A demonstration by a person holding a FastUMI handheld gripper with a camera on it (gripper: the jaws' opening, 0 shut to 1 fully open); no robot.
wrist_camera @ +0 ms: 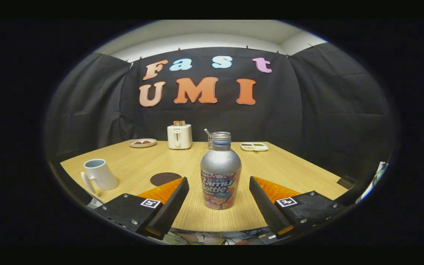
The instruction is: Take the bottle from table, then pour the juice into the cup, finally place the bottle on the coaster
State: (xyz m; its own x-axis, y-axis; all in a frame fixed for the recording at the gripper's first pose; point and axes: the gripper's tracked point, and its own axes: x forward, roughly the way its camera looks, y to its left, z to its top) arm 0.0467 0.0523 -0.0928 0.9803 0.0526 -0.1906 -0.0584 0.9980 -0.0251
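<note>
A silver aluminium bottle (220, 173) with a printed label and a screw cap stands upright on the wooden table (293, 169). It is right between my two fingers, with a clear gap on each side. My gripper (219, 184) is open and touches nothing. To the left of the left finger lies a dark round coaster (165, 178) flat on the table. Farther left stands a white cup (99, 175) with its handle turned toward me.
At the table's far edge stand a white toaster (179, 135) with toast in it, a small plate (142, 142) with red pieces to its left, a tin with a utensil behind the bottle, and a white tray (254, 146) to the right. Black cloth walls enclose the booth.
</note>
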